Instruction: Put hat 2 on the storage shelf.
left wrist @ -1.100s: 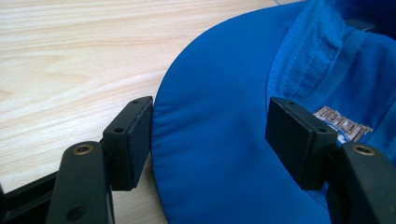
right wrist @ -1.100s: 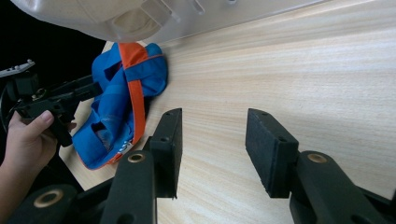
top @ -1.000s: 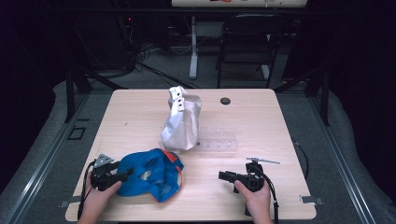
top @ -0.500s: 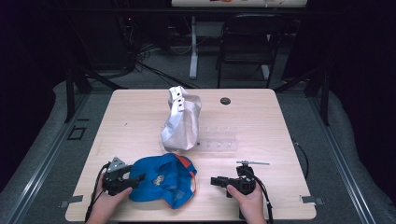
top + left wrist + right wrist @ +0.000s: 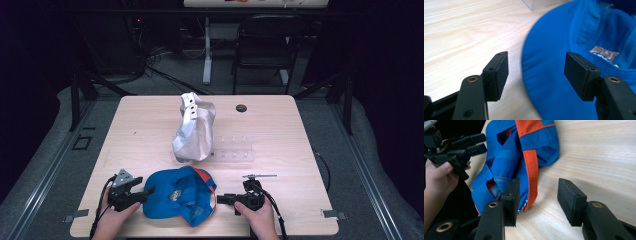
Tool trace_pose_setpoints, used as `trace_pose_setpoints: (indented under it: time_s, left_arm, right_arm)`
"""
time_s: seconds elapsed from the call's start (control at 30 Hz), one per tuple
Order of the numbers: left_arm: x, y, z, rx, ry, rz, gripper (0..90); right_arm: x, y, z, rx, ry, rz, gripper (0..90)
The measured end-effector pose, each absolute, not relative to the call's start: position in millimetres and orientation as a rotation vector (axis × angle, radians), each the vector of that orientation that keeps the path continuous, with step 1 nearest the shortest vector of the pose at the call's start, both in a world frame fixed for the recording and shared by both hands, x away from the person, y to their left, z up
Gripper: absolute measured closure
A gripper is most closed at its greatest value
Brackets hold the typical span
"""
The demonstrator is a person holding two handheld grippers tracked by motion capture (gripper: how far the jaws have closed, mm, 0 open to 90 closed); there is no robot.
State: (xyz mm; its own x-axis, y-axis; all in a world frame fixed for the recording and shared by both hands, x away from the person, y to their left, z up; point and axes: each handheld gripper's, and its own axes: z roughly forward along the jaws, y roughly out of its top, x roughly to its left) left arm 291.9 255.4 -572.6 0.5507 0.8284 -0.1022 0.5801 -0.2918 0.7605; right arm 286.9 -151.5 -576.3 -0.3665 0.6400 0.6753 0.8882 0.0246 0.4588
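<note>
A blue cap [image 5: 177, 196] with orange trim lies near the desk's [image 5: 300, 150] front edge, between the two grippers. The left gripper [image 5: 148, 191], jaws spread apart, sits at the cap's brim. The right gripper [image 5: 220, 199], also released, points at the cap's other side. A silver cap [image 5: 194, 129] stands mid-desk beside a clear tray [image 5: 235, 150].

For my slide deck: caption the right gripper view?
Open right gripper at the blue-and-orange cap's edge, left gripper opposite.
</note>
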Motion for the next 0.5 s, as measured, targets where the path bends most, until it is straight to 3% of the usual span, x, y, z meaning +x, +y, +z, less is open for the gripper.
trace_pose_setpoints:
  time_s: [0.5]
  left_arm:
    - [279,281,-572,1.955,1.221,0.463,37.8]
  right_arm:
    - [299,-132,-584,-1.511,-2.002,-1.244,54.0]
